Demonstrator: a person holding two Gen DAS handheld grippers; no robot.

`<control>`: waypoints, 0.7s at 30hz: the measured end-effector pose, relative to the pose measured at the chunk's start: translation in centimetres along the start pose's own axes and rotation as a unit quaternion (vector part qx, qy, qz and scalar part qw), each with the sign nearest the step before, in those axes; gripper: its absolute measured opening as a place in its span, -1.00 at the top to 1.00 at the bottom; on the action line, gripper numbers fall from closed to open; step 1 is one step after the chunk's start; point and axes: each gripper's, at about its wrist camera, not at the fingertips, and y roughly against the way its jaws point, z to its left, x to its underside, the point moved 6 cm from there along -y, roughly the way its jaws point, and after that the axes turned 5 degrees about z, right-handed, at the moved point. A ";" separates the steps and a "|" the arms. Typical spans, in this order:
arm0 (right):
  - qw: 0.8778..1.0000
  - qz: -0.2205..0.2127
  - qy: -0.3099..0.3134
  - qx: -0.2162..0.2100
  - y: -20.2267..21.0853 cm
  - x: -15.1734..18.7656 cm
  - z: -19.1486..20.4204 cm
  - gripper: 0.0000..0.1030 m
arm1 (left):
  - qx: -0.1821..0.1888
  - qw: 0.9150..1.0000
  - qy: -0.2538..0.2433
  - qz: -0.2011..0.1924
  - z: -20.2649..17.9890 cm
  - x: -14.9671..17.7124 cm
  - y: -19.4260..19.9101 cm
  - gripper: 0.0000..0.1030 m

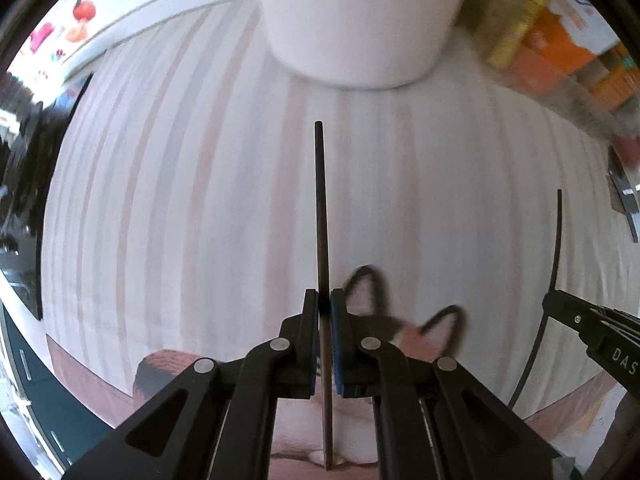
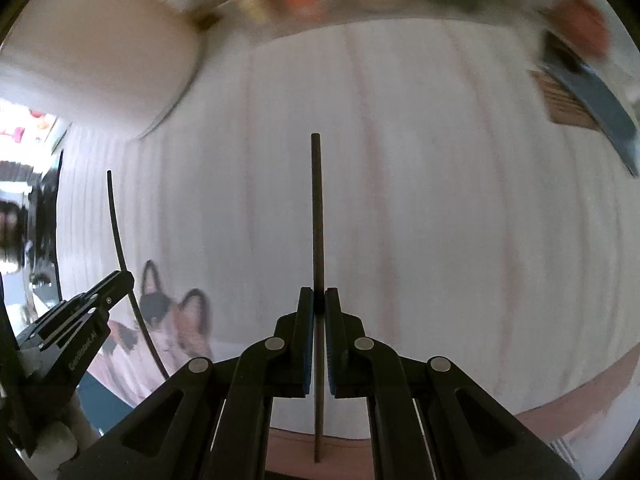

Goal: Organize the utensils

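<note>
Got one chopstick (image 1: 322,208) pinched in my left hand-held gripper (image 1: 325,304), another chopstick (image 2: 317,216) in the right hand-held gripper (image 2: 315,304); next they probably go into the white cup (image 1: 360,16) at top of frame.

One thin dark rod-shaped chopstick (image 1: 322,216) points forward, clamped between fingers; a second matching dark chopstick (image 2: 317,216) is held likewise, above the striped cloth.

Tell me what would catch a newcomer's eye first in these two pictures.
Each hand-held gripper pinches one thin dark chopstick pointing straight ahead: the left hand-held gripper holds the left chopstick, and the right hand-held gripper holds the right chopstick. Beyond them stands a big white cup on the striped tablecloth, which has a cat picture near its front edge.
</note>
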 end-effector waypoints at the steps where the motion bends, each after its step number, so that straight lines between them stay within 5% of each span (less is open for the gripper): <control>1: 1.000 0.004 0.006 0.003 -0.4 -0.1 1.0 0.89 | 0.003 1.000 0.002 0.004 0.4 0.1 -0.6 0.94; 14: 0.995 0.028 0.033 0.091 -2.3 -0.6 4.8 0.87 | 0.020 0.999 -0.027 0.009 3.8 0.2 -2.9 0.92; 18: 0.993 0.041 0.026 0.110 -2.5 0.5 7.4 0.57 | 0.021 0.999 -0.034 0.005 3.1 1.5 -2.2 0.91; 21: 0.992 0.037 0.027 0.119 -2.4 1.8 7.1 0.57 | 0.018 0.999 -0.037 0.006 3.4 1.3 -0.4 0.91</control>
